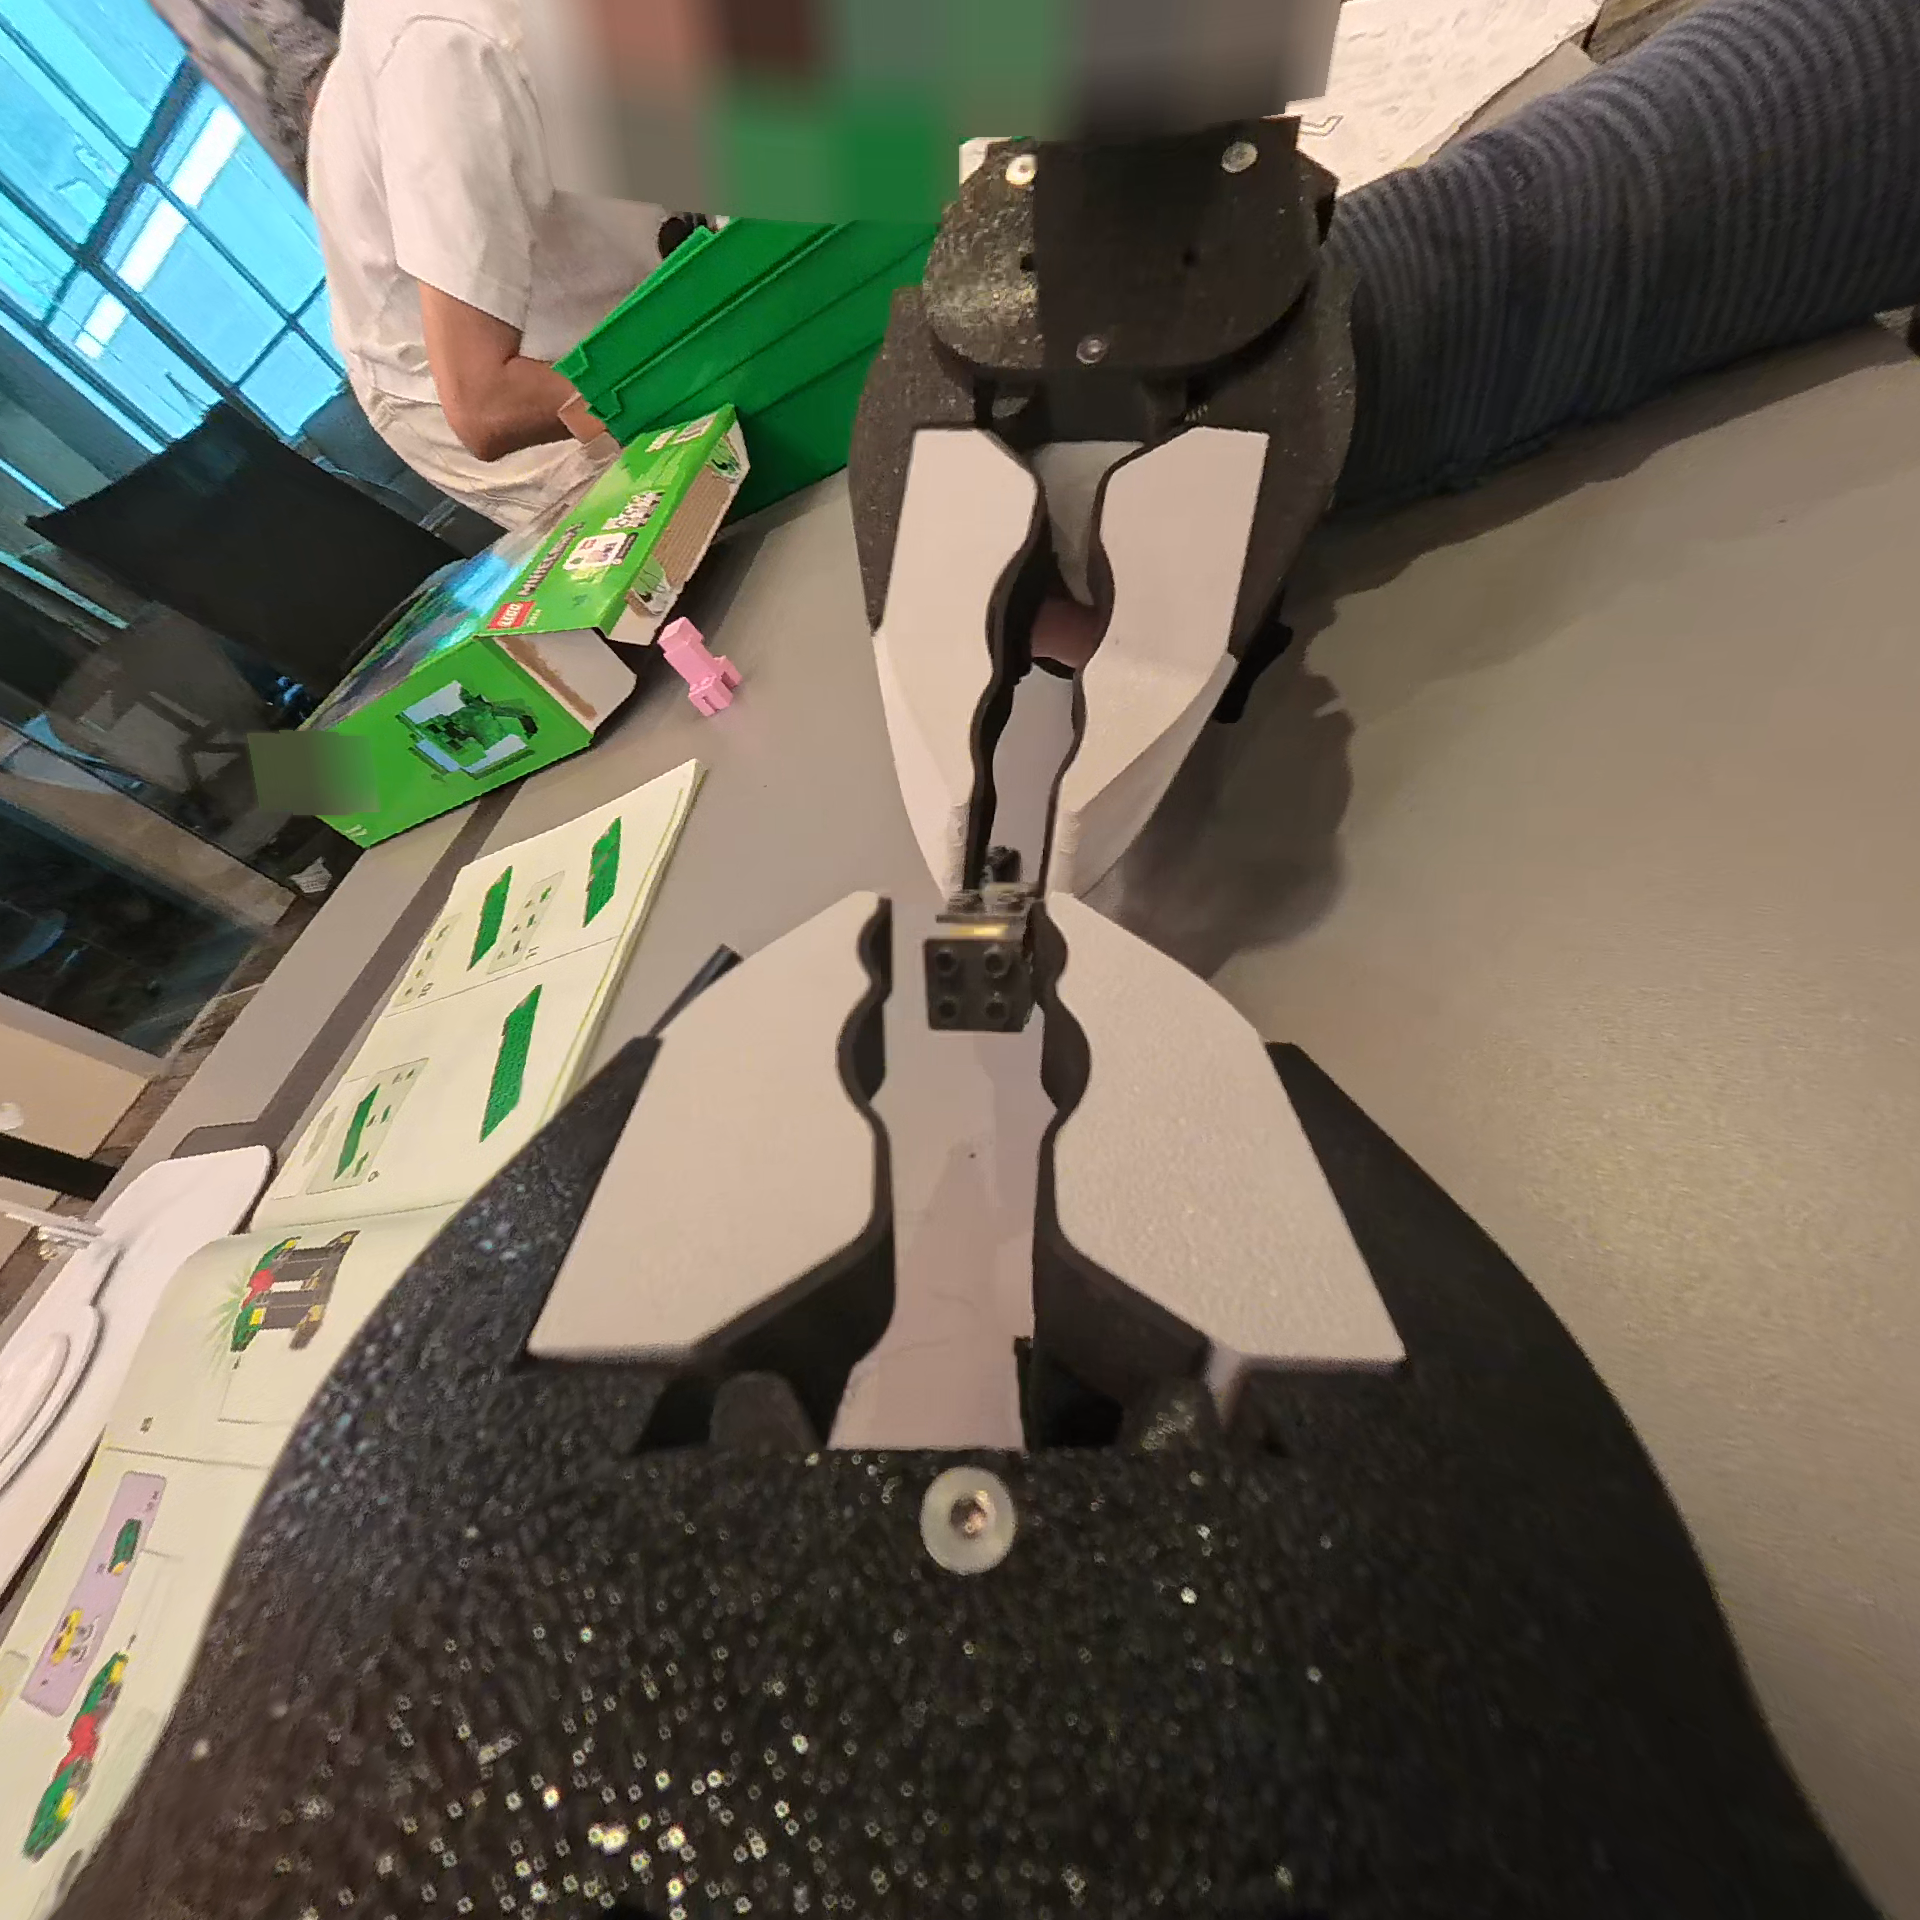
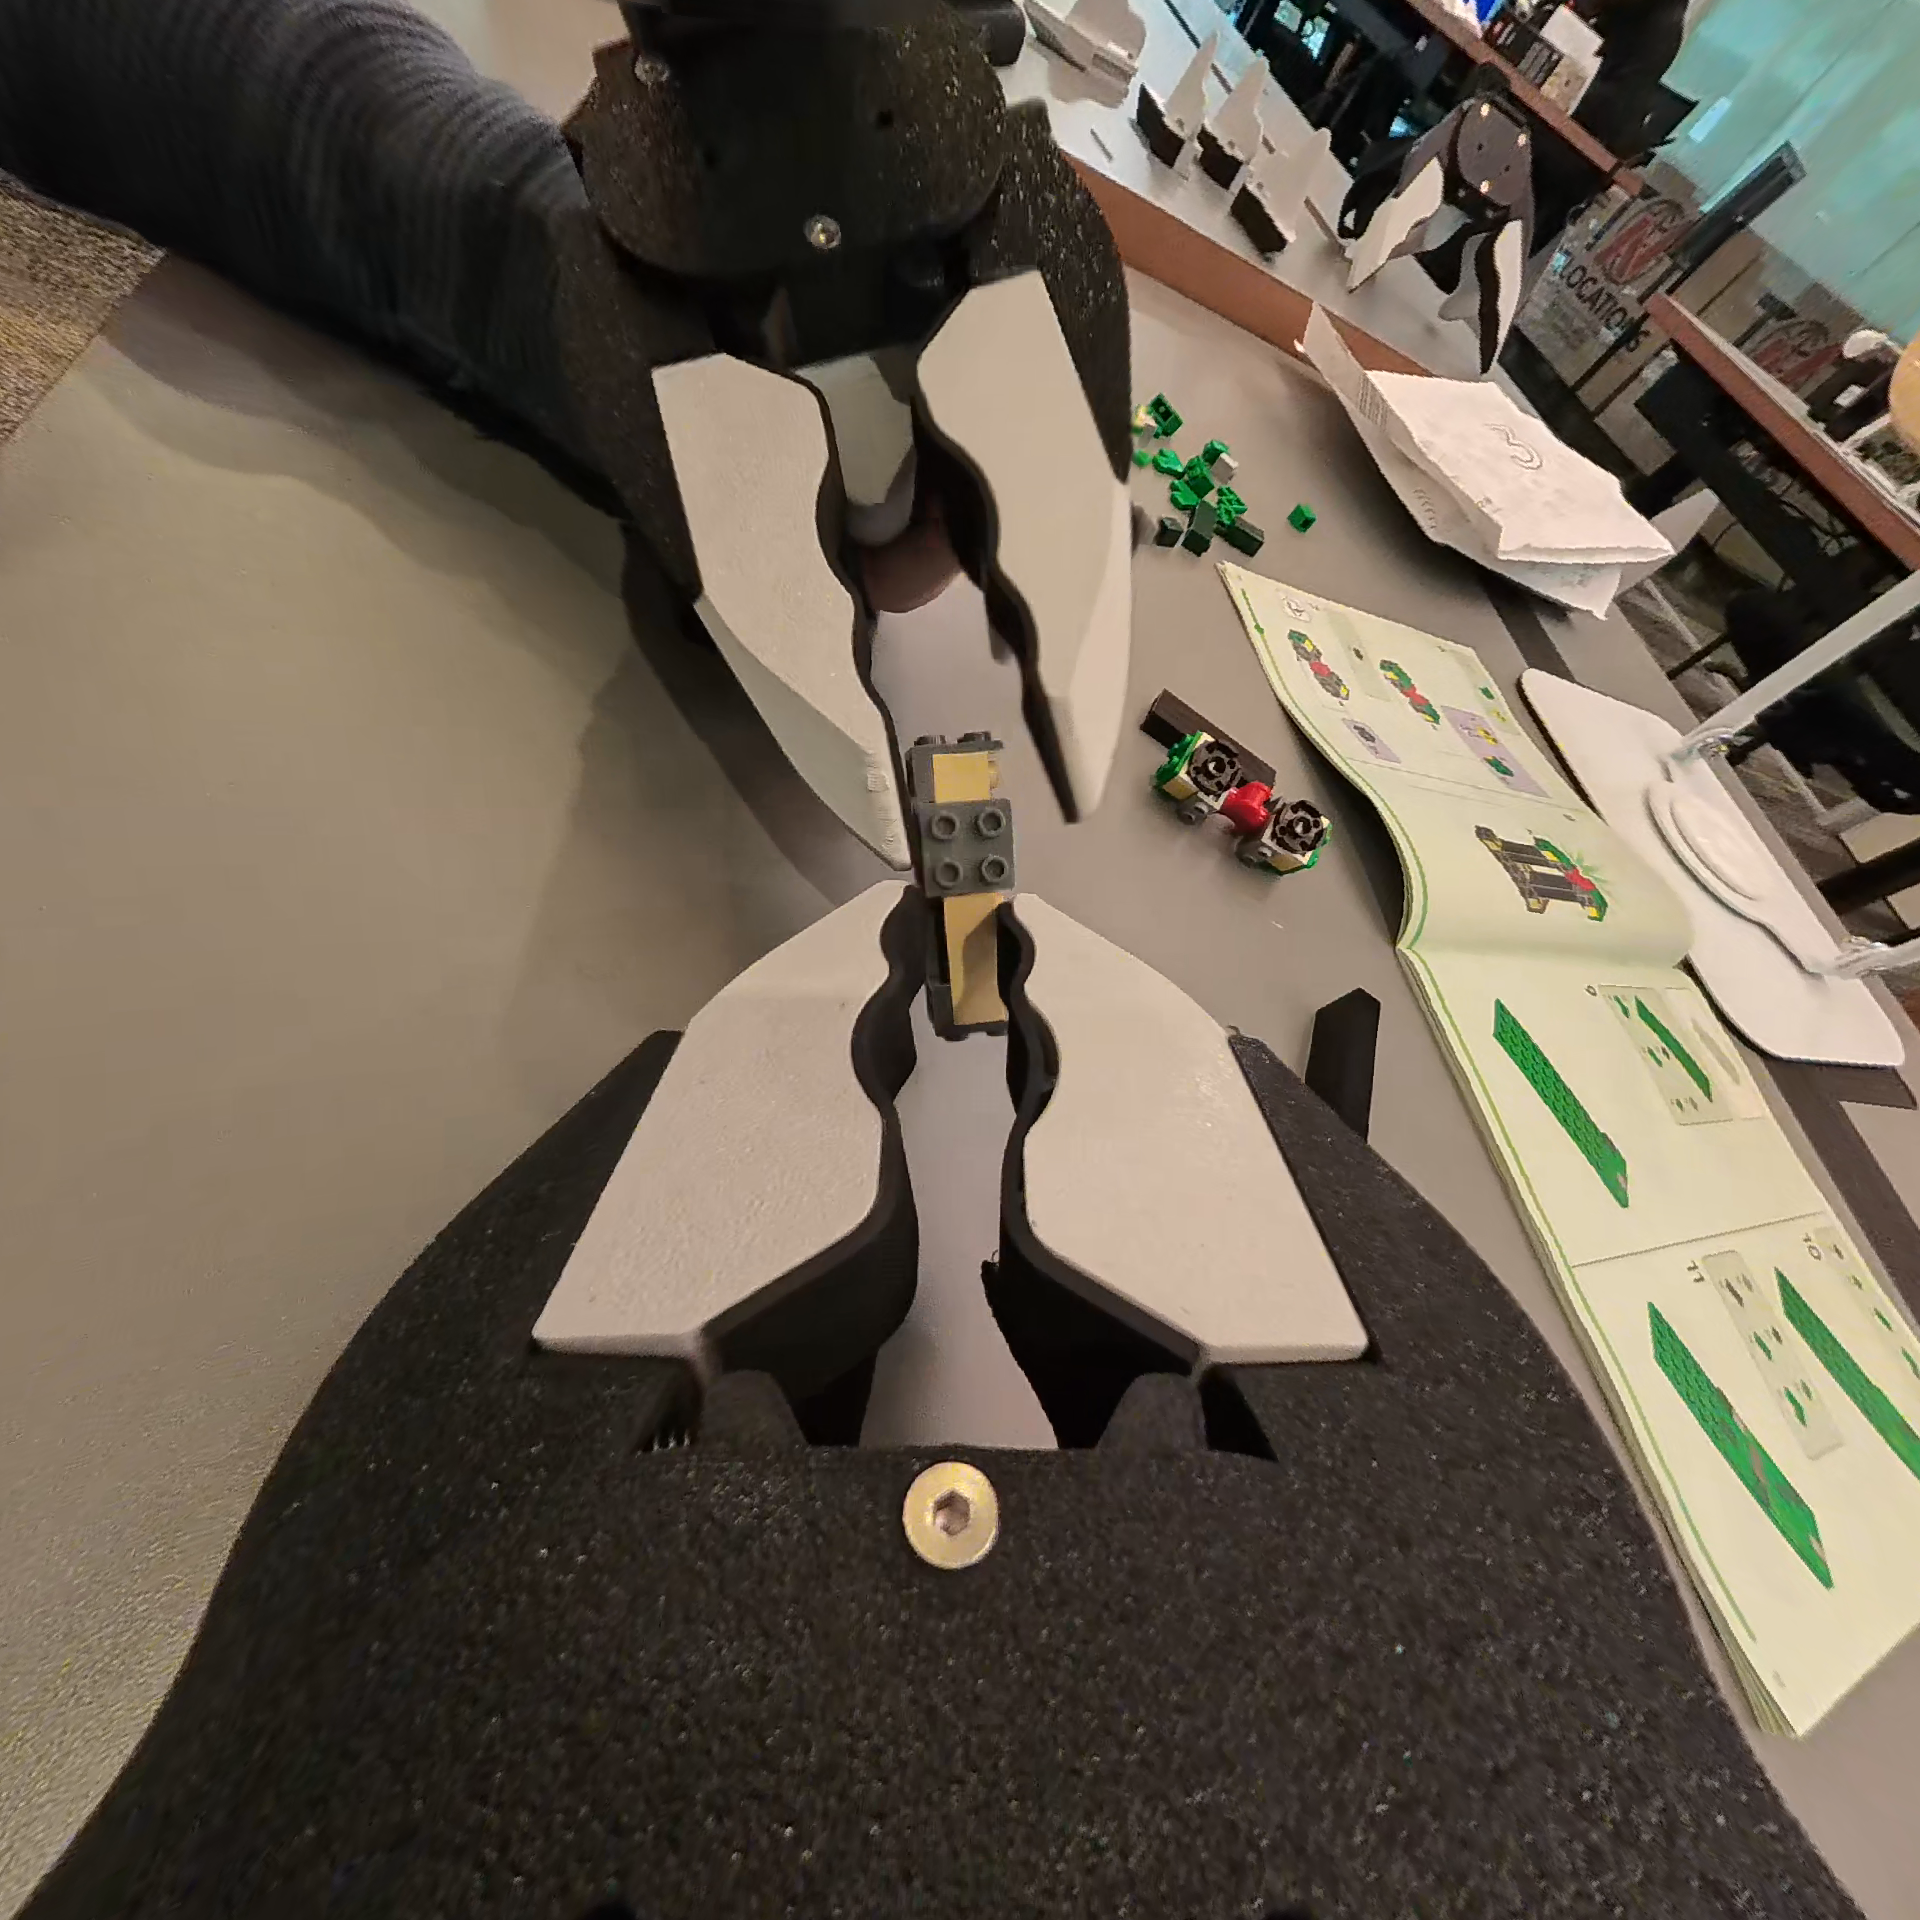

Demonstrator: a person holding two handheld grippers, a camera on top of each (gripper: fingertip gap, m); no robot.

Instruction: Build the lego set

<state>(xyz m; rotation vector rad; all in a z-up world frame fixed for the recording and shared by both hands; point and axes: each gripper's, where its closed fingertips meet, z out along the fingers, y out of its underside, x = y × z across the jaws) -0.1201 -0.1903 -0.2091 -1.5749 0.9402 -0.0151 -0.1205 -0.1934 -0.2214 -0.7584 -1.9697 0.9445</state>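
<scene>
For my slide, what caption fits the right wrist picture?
Two grippers meet tip to tip over the grey table, the right gripper holding a small grey-and-tan Lego piece.

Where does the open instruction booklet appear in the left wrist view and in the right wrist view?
Left wrist view: the instruction booklet lies open on the grey table along the left edge, below the green Lego box.
Right wrist view: the instruction booklet lies open on the right side, running from the middle to the lower right corner.
Shared landmark: the small grey studded brick assembly between the two grippers' fingertips, at the centre of both views.
</scene>
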